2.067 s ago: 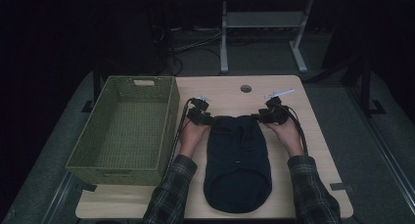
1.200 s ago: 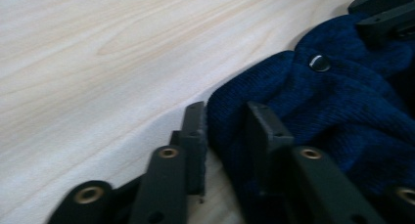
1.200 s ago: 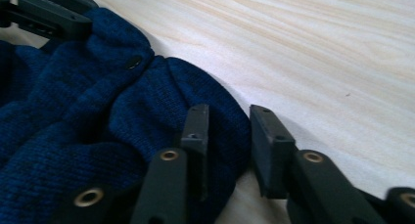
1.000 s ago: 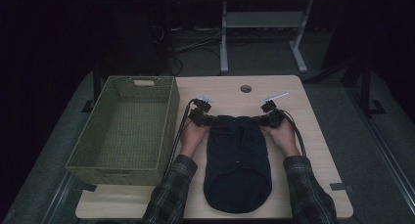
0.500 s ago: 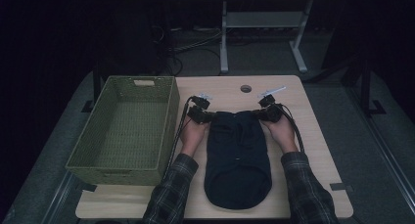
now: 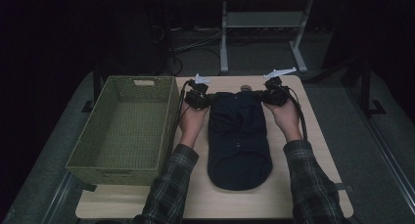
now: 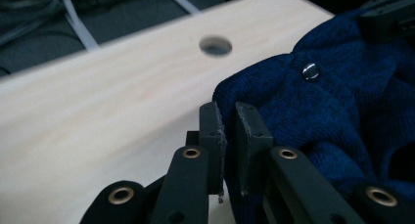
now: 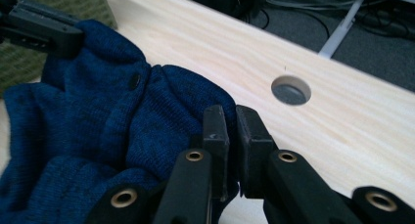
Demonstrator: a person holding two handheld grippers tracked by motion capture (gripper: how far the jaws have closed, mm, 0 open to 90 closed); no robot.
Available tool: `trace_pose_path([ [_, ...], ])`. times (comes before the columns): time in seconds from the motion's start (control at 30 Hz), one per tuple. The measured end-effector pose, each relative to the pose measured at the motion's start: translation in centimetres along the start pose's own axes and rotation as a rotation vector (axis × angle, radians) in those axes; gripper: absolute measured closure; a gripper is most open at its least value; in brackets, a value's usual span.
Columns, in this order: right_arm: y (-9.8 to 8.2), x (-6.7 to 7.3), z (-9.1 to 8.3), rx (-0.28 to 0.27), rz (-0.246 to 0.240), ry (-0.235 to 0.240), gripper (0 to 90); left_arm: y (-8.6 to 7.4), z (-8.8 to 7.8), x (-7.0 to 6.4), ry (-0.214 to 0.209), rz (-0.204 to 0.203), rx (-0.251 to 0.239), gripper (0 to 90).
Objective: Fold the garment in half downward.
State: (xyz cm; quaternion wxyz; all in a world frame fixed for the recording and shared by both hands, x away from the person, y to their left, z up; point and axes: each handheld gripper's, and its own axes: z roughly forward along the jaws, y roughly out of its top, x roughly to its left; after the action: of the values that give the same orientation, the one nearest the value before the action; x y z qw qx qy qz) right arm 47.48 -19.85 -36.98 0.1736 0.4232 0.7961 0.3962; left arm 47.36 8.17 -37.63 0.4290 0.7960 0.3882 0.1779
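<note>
Left gripper [image 6: 204, 100] and right gripper [image 6: 266, 96] – jaws nearly closed, each pinching far corner of dark blue knitted garment [image 6: 238, 136] – above pale wooden table [image 6: 323, 150].

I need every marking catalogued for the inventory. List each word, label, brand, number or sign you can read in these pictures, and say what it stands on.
None: no readable text in any view.
Navy knit garment: no tag or print shows; its snap button looks plain.
Green woven basket: no label.
Left gripper and right gripper: black jaws, no lettering.
Wooden table: bare, just a round hole.
</note>
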Motion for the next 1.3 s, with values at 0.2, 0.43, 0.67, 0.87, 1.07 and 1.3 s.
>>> trace_pose_path([
  [0.2,0.6,0.3,-2.0,-0.05,-0.026,-0.007,83.8,0.9,-1.3,-1.2,0.002,0.069,-0.038,82.3],
  [0.43,-1.8,0.8,-2.9,-0.054,-0.036,0.031,83.6,-0.5,-1.9,-2.2,-0.029,0.104,-0.035,82.2],
  [0.67,-4.0,1.8,-4.1,-0.071,-0.042,0.059,83.6,-2.0,-3.1,-3.4,-0.056,0.121,-0.037,82.2],
  [0.87,-5.6,3.4,-5.2,-0.082,-0.055,0.078,83.6,-3.3,-4.5,-4.4,-0.064,0.148,-0.035,82.1],
  [1.07,-7.5,4.6,-6.0,-0.074,-0.048,0.104,83.5,-5.2,-5.5,-5.4,-0.111,0.13,-0.016,81.9],
  [1.3,-9.8,5.9,-6.5,-0.029,-0.057,0.13,83.4,-8.0,-6.0,-6.3,-0.186,0.099,0.029,81.9],
])
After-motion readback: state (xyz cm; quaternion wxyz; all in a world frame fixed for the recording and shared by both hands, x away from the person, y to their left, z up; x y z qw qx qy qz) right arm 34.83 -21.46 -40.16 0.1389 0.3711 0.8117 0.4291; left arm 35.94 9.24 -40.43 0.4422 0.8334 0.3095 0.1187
